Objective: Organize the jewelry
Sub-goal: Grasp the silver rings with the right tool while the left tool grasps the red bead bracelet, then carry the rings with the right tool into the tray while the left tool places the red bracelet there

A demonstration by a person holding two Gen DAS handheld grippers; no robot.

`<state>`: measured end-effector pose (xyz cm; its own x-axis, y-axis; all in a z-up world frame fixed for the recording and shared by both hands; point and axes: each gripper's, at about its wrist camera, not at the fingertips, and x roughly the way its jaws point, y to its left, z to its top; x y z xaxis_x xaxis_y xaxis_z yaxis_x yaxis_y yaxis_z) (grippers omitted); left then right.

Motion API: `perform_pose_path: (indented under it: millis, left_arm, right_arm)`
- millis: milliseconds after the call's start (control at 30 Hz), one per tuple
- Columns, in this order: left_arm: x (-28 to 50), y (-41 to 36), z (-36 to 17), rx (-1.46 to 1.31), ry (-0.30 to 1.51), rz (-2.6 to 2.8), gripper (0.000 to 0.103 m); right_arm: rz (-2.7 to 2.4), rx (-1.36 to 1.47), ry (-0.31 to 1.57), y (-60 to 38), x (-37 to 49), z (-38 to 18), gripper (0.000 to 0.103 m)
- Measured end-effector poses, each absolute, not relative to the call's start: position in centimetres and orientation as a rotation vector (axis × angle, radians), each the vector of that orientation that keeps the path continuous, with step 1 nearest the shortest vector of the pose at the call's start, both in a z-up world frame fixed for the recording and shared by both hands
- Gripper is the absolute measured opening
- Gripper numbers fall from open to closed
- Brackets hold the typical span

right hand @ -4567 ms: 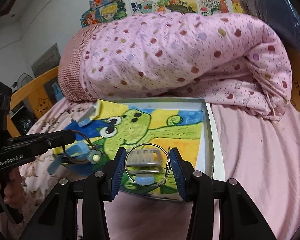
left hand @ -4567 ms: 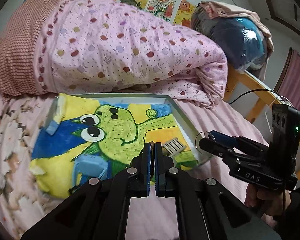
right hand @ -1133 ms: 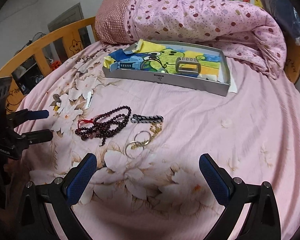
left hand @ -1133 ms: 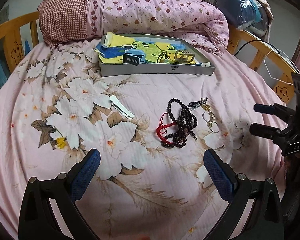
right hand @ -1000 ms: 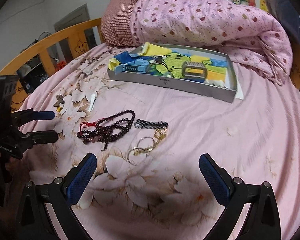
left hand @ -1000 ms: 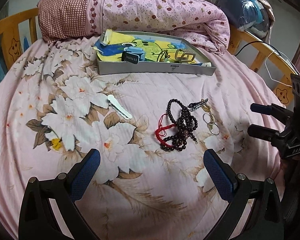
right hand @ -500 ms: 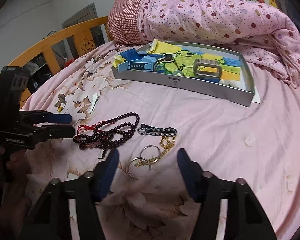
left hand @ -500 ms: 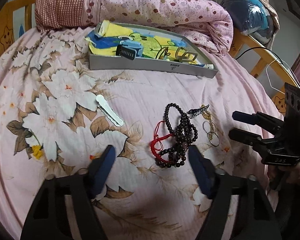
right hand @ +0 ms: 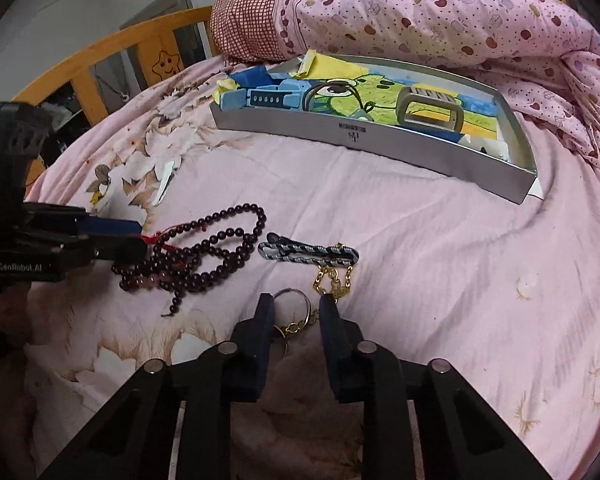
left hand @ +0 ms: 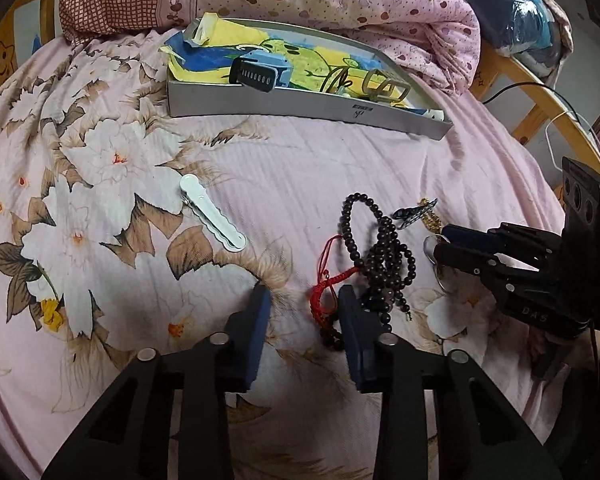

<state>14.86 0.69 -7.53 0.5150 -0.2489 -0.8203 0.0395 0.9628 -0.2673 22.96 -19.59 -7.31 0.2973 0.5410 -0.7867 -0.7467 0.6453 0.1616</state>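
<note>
Both grippers were closing, gripping nothing yet: the left gripper (left hand: 304, 300) straddled the red cord of the dark round beads (left hand: 384, 248), the right gripper (right hand: 296, 304) flanked a thin metal ring (right hand: 290, 306) on its gold chain (right hand: 332, 278). Mid-bed, these lay on the soft floral sheet (left hand: 320, 168), before the rigid grey tray (right hand: 380, 136).

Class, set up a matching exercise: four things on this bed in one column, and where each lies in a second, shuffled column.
Things:
1. White clip
2. Bead string
3. Key rings
4. Grey buckle

Places:
A. Inside the tray
B. Between the right gripper's fingers
C. By the left gripper's tips
D. Alone on the flowered sheet

Pairs: 1-D, 2-C, 3-B, 4-A
</note>
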Motion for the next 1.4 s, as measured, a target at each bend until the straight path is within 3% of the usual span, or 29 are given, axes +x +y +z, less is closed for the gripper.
perform_pose_path:
  millis: [333,467,1000,1400]
  left_arm:
    - [14.7,-0.4,-7.5,-0.198,1.027,-0.193,0.004]
    - [14.1,-0.7,-7.0,-0.205,1.011,-0.179,0.003]
    - [11.3,-0.8,-0.1,-0.229,0.837,-0.188,0.003]
    - [16.4,-2.8,3.4,-0.174,0.728,-0.205,0.003]
  right_arm:
    - [0.827,-0.300,0.955,-19.6,22.4,-7.4,0.008]
    - [0.829,-0.274,0.952,-19.9,22.2,-6.9,0.004]
    - [0.854,-0.176,0.779,-20.9,19.7,-1.0,0.004]
    - [0.776,-0.069,0.623,-22.3,24.7,2.4,0.004]
